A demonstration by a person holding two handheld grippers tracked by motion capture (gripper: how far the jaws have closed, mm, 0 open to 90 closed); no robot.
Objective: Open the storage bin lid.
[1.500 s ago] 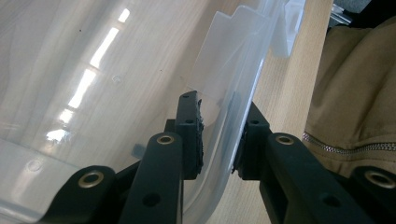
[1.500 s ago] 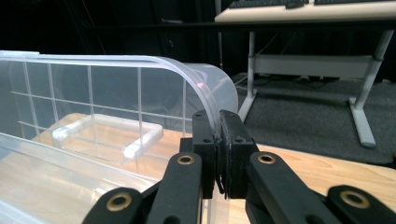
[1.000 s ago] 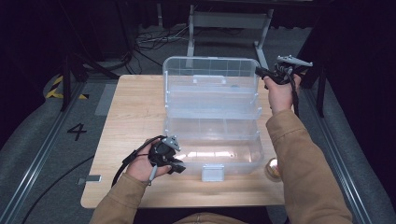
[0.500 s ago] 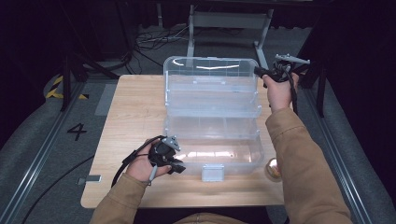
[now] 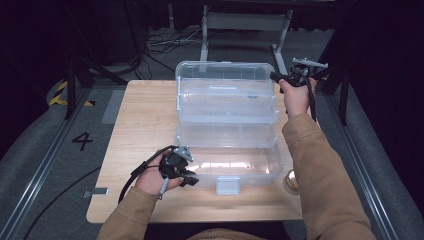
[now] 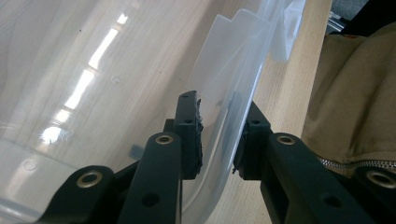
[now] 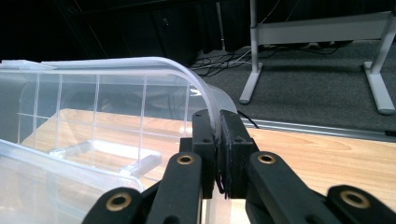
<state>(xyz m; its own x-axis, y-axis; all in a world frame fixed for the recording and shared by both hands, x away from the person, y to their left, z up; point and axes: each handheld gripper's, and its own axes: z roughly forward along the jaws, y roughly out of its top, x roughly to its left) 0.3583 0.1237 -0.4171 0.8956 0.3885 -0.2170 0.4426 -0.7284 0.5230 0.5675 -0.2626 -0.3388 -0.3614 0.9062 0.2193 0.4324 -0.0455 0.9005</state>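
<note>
One clear plastic tiered organiser box point(image 5: 227, 120) stands open at table point(image 5: 140, 125) centre. Left gripper point(image 5: 187, 176), at 7 o'clock, clamps its front-left wall. Right gripper point(image 5: 278, 76), at 2 o'clock, clamps the raised lid's rim. One small brass-coloured round object point(image 5: 291, 181) lies at 4 o'clock.

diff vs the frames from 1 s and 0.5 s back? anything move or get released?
Nothing visibly changed. The right gripper stays clamped on the rim of the raised lid of the clear box. The left gripper keeps straddling the box's front-left wall. Box, small round object and table sit as before.
</note>
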